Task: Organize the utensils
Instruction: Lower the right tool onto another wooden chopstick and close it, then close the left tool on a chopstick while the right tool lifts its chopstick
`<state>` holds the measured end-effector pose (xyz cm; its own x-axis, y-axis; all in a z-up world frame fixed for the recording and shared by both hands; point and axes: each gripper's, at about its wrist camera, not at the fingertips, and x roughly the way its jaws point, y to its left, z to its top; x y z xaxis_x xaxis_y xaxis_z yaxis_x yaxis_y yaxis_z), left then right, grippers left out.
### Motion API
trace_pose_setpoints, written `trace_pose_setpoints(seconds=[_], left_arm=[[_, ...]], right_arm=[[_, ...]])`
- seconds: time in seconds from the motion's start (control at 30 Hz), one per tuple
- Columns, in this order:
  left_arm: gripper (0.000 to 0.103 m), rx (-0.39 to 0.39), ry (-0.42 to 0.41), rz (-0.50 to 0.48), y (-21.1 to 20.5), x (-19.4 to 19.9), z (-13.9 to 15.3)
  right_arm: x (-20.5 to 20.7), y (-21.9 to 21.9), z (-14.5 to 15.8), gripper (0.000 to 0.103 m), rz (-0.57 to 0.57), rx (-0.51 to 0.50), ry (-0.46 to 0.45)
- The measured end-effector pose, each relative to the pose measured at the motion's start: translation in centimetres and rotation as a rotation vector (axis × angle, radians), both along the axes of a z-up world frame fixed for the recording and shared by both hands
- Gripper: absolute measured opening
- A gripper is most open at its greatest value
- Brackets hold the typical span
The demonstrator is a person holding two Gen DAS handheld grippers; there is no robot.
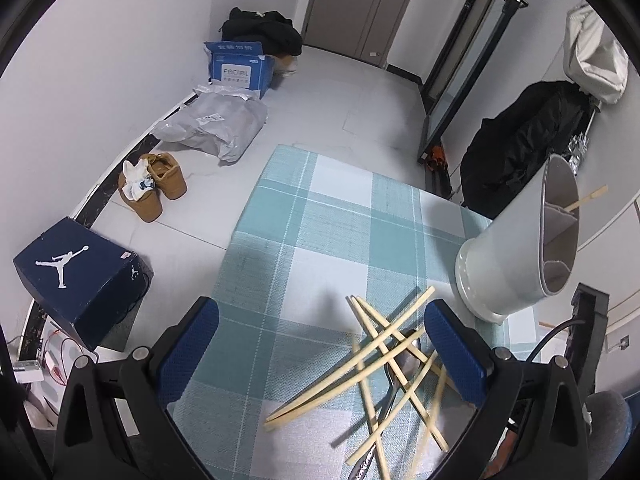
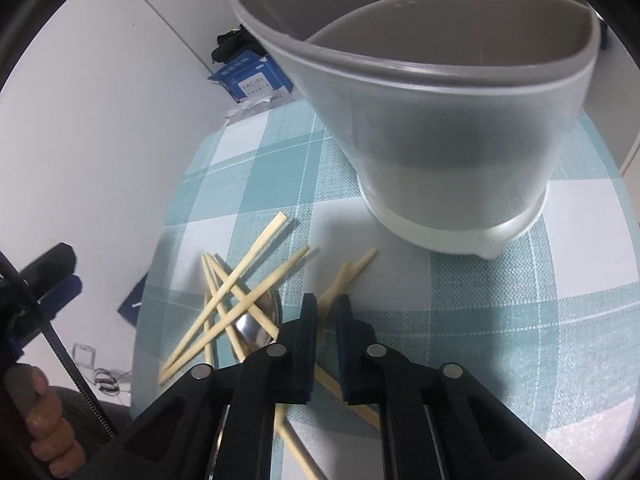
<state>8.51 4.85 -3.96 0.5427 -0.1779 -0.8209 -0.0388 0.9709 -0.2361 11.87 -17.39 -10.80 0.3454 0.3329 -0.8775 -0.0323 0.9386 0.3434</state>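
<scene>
Wooden chopsticks [image 2: 340, 284] pinched in right gripper [image 2: 326, 312]; left gripper [image 1: 320, 344] gapes.

Left black two-finger gripper with blue pads [image 1: 320, 348] is held wide open, jaws spread far apart, tilted down toward the surface. Right black two-finger gripper with dark blue pads [image 2: 327, 344] is narrowed to a slim gap, fingers near-parallel. Bare hand [image 2: 44, 424] is seen wrapped on a handle at lower left.
</scene>
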Motion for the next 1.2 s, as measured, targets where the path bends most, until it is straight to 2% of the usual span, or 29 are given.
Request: trace_pose_setpoints(seconds=[0.27,0.47,0.67,0.73,0.8,0.87,0.97,1.07,1.13,1.2], left_arm=[[0.101,0.06,-0.012,-0.071,-2.2,-0.1,-0.1],[0.101,0.117,-0.017,-0.177,-4.6,-0.4,-0.4],[0.099,0.14,0.002,-0.308,-7.5,-1.0,-1.1],[0.093,0.157,0.016,-0.355,-8.6,-1.1,-1.4],[0.072,0.135,0.067,-0.428,-9.9,-1.0,-2.1],[0.07,0.137,0.103,-0.466,-10.9,-1.0,-2.5],[0.07,0.196,0.105,-0.476,-11.8,-0.8,-2.9],[0.07,0.188,0.139,-0.473,-12.1,-0.2,-3.2],[0.067,0.201,0.142,-0.47,-12.3,0.1,-3.2],[0.058,0.229,0.153,-0.492,-13.1,0.5,-3.5]], right_arm=[[-0.6,-1.1,1.7,0.003,-0.005,0.054,-0.05],[-1.6,-2.3,3.6,0.003,-0.013,0.088,-0.098],[-3.1,-5.1,5.7,0.003,-0.043,0.111,-0.167],[-3.6,-6.4,6.2,0.003,-0.069,0.125,-0.182],[-3.8,-8.0,6.5,0.003,-0.109,0.15,-0.188],[-4.1,-9.4,6.7,0.003,-0.143,0.17,-0.192],[-4.2,-11.3,7.2,0.003,-0.177,0.188,-0.206],[-4.5,-12.6,7.5,0.003,-0.201,0.21,-0.209],[-4.7,-13.2,7.6,0.003,-0.209,0.22,-0.21],[-4.8,-13.9,7.6,0.003,-0.212,0.228,-0.214]])
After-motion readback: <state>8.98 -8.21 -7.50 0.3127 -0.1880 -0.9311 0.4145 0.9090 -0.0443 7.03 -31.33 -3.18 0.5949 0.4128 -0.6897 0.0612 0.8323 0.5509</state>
